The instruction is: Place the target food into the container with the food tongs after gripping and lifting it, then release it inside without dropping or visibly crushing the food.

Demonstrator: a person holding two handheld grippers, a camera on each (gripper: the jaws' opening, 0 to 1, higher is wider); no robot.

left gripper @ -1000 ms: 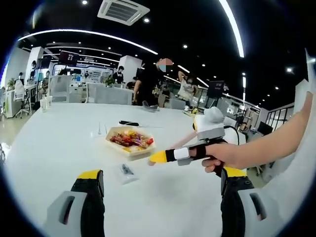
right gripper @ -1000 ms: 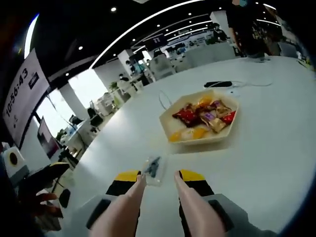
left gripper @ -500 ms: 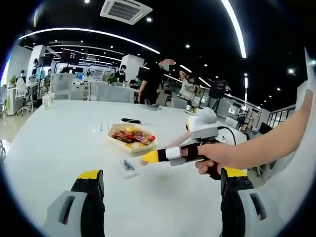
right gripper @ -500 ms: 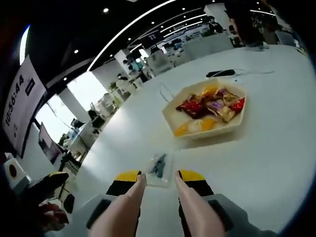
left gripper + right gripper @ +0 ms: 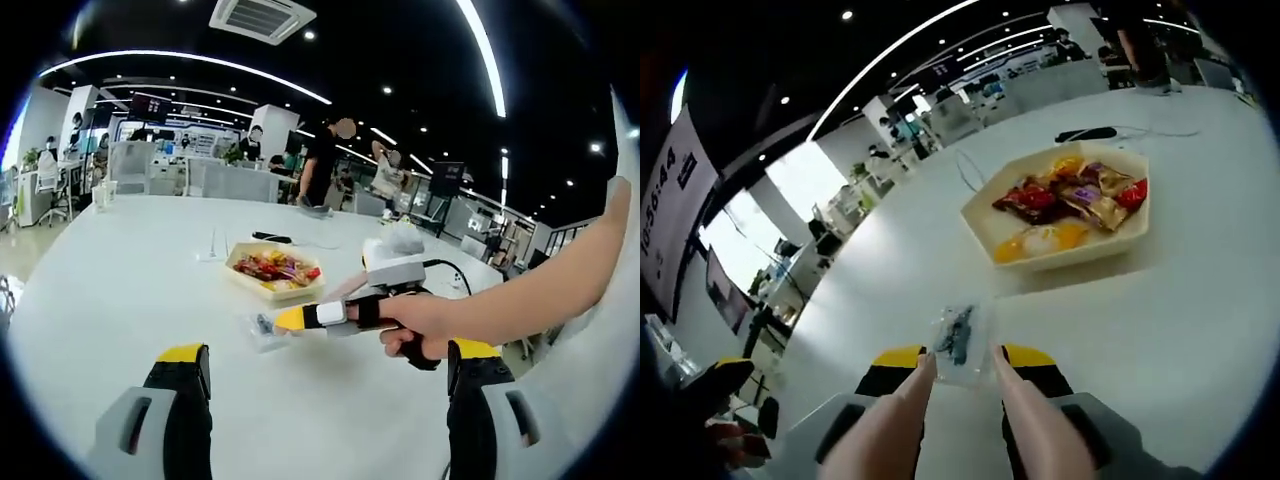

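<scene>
The clear packet [image 5: 958, 340] lies flat on the white table [image 5: 1160, 330], long axis pointing away along the tongs [image 5: 958, 385], between their spread tips (contact unclear). The hexagonal tray [image 5: 1065, 205] beyond holds wrapped sweets. Left gripper [image 5: 325, 375]: jaws wide apart, empty.

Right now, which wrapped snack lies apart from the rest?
The clear packet between the right tool's tong tips; the others sit in the tray.

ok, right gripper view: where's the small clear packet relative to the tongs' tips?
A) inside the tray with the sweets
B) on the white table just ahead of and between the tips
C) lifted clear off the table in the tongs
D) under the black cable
B: the small clear packet with a dark item inside lies on the white table, between the pink tong tips held in the right tool, well short of the beige hexagonal tray of wrapped sweets.
</scene>
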